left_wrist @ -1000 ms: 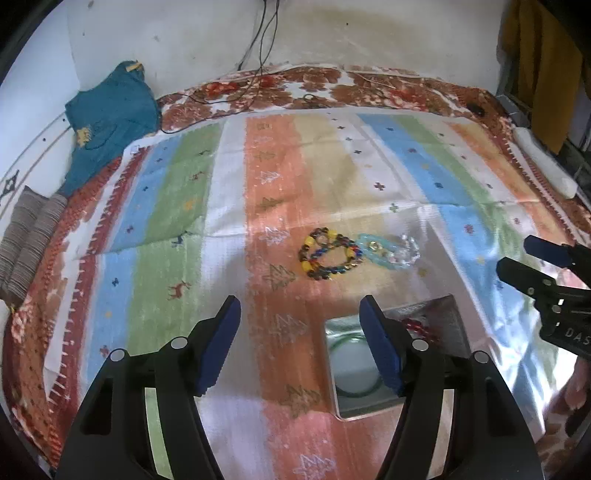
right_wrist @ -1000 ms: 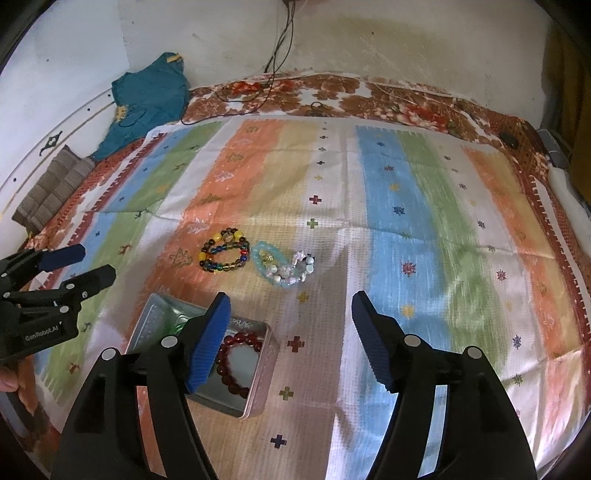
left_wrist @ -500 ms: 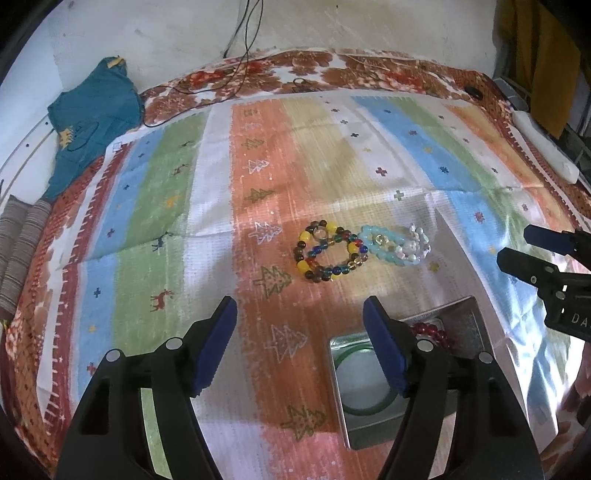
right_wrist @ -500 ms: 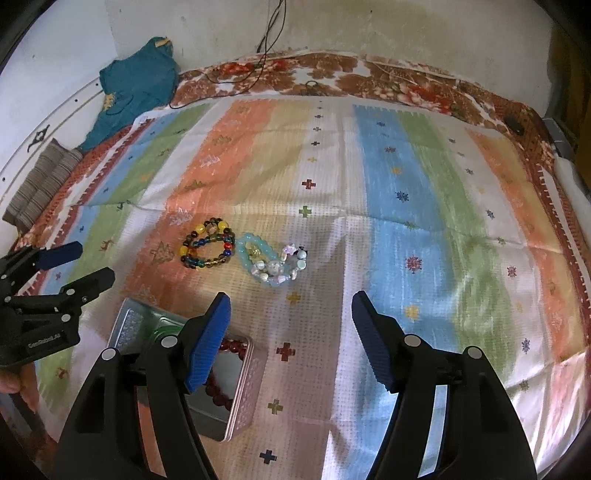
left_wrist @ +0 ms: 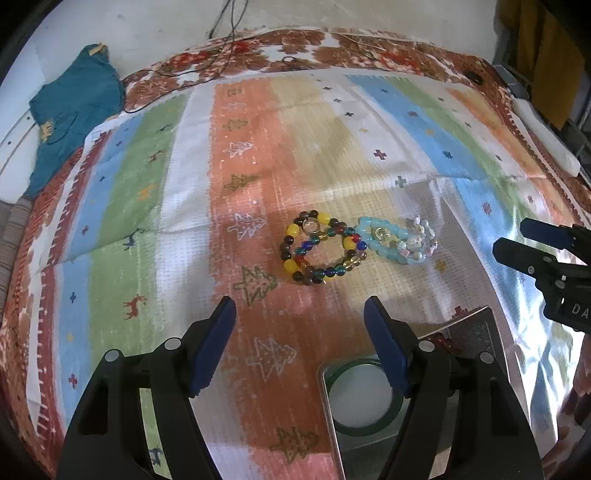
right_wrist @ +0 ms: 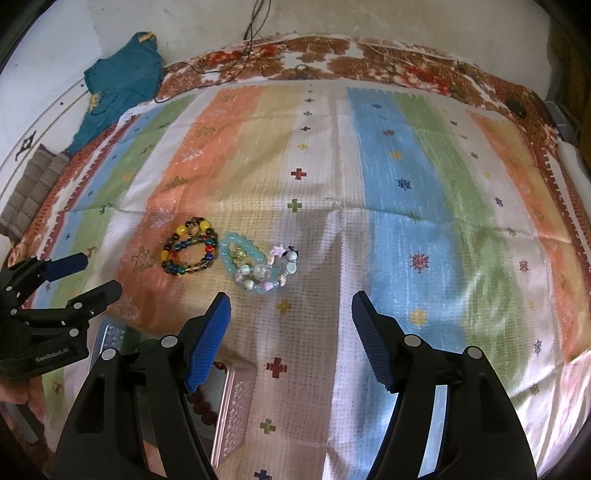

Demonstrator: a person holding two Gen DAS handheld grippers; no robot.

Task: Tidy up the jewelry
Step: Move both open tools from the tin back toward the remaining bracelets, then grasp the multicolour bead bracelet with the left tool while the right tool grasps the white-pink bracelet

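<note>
Ahead of the left gripper (left_wrist: 299, 343), jaws spread and empty, lies the multicoloured bead bracelet (left_wrist: 320, 246): light, floppy, slippery; pinch one strand. The right gripper (right_wrist: 291, 339) is likewise spread and empty.

Striped cloth (left_wrist: 236, 192) with little trees and crosses spread over the bed before me, brown floral bedsheet (left_wrist: 332, 48) along its far edge, teal garment (left_wrist: 74, 107) at the far left corner, dark cable (left_wrist: 221, 48) trailing down the wall (right_wrist: 369, 22), yellow fabric (left_wrist: 543, 66) hanging far right
</note>
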